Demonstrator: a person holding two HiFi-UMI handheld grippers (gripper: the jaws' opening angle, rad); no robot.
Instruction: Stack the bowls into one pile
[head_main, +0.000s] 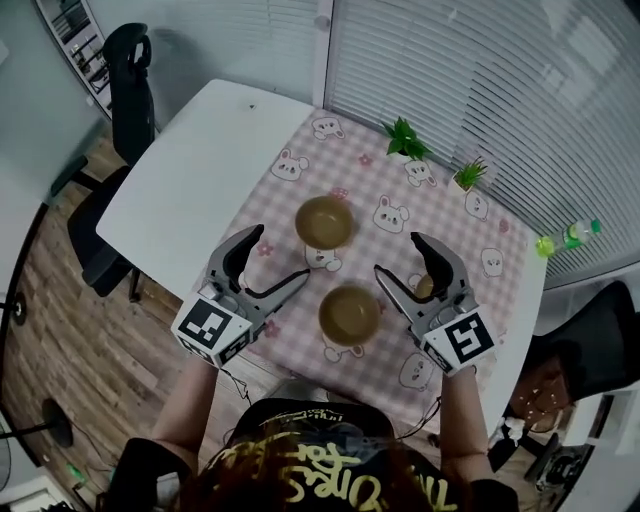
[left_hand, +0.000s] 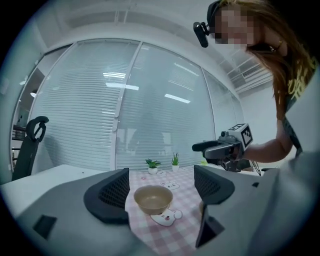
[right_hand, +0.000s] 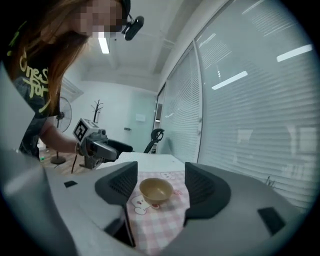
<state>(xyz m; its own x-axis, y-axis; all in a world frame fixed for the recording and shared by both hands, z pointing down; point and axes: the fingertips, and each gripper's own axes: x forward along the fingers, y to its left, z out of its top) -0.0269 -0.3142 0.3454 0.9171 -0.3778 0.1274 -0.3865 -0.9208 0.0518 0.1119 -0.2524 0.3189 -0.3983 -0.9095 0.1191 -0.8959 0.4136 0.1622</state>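
Three tan bowls stand apart on the pink checked cloth (head_main: 370, 185). The far bowl (head_main: 323, 221) is near the cloth's middle, the near bowl (head_main: 349, 314) closer to me. A third bowl (head_main: 425, 287) is mostly hidden behind my right gripper (head_main: 399, 255). My left gripper (head_main: 280, 254) hovers left of the near bowl, open and empty. My right gripper is open and empty too. In the left gripper view the far bowl (left_hand: 153, 198) shows beyond the open jaws, and the right gripper (left_hand: 230, 145) is at the right. The right gripper view also frames a bowl (right_hand: 156, 190) beyond its jaws.
Two small potted plants (head_main: 405, 140) (head_main: 468, 175) stand at the cloth's far edge. A green bottle (head_main: 570, 237) sits by the window blinds at the right. The bare white table (head_main: 190, 180) lies left of the cloth, with a black office chair (head_main: 115, 90) beyond it.
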